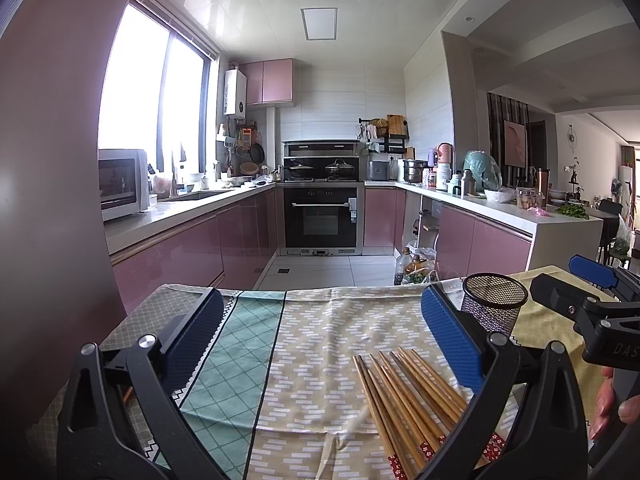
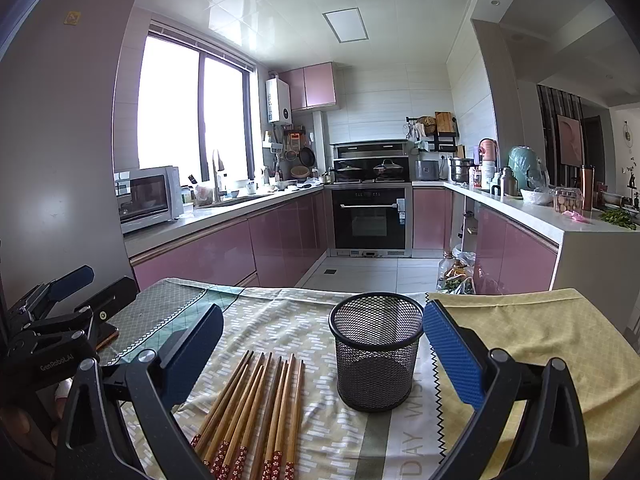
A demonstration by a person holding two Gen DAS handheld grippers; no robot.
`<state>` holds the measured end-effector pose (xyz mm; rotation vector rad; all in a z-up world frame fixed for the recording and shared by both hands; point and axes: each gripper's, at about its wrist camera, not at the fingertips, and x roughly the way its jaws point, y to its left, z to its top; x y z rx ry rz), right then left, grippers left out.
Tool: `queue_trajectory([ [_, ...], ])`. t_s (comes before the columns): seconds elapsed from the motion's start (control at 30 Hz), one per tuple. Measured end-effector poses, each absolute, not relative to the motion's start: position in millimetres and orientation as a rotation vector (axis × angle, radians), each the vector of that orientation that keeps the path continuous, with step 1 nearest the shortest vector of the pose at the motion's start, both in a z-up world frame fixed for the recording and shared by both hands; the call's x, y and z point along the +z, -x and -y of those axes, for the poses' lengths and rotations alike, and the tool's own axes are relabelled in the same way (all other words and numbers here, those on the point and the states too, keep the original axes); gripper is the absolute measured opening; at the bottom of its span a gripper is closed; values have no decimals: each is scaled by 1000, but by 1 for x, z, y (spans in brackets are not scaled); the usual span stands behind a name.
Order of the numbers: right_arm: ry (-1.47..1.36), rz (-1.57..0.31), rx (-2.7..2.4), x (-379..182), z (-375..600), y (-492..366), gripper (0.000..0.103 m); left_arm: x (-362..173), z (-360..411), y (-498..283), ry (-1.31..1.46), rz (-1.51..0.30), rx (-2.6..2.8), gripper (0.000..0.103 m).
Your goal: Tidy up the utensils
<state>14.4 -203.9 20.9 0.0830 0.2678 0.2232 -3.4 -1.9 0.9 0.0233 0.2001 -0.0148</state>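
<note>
Nearest on the bench (image 2: 540,344), a bundle of wooden chopsticks (image 2: 256,412) lies flat on the patterned cloth (image 2: 280,320), their red flowered ends toward the near edge and their plain tips fanning slightly toward the far side. In the right wrist view they sit left of centre, between the two fingers of the right gripper (image 2: 323,356), whose blue pads stand spread wide with nothing between them that they touch. In the left wrist view the chopsticks (image 1: 408,404) lie near the right finger of the left gripper (image 1: 322,336), which is also spread wide and holds nothing.

Just right of the chopsticks and a little farther stands a black mesh cup (image 2: 377,356), upright and open at the top, apart from the chopsticks; it looks empty. From the left gripper's camera the cup (image 1: 494,308) shows just behind the right blue pad, and the right gripper (image 1: 592,284) appears at the far right with a hand (image 1: 612,404) on its handle. The cloth changes from a green checked strip at the left to a beige dashed panel, then a yellow part at the right.

Beyond the bench's far edge is a kitchen with pink cabinets (image 2: 208,256), an oven (image 2: 370,220) at the far wall and a microwave (image 2: 148,196) on the left counter.
</note>
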Motion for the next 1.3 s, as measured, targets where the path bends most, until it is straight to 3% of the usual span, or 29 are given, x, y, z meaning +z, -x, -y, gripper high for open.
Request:
queue_trajectory([
  [1.07,-74,-387,290,6,202,-22,96,-13,3,-8,-37,-291,-65,97],
  [1.2,-31,-468,334,-5,194,-25,96,-23,5,-18,-66,-368,-90,90],
  [1.3,-1,-564,367,-19,188,-34,84,-36,10,-30,-103,-459,-125,83],
])
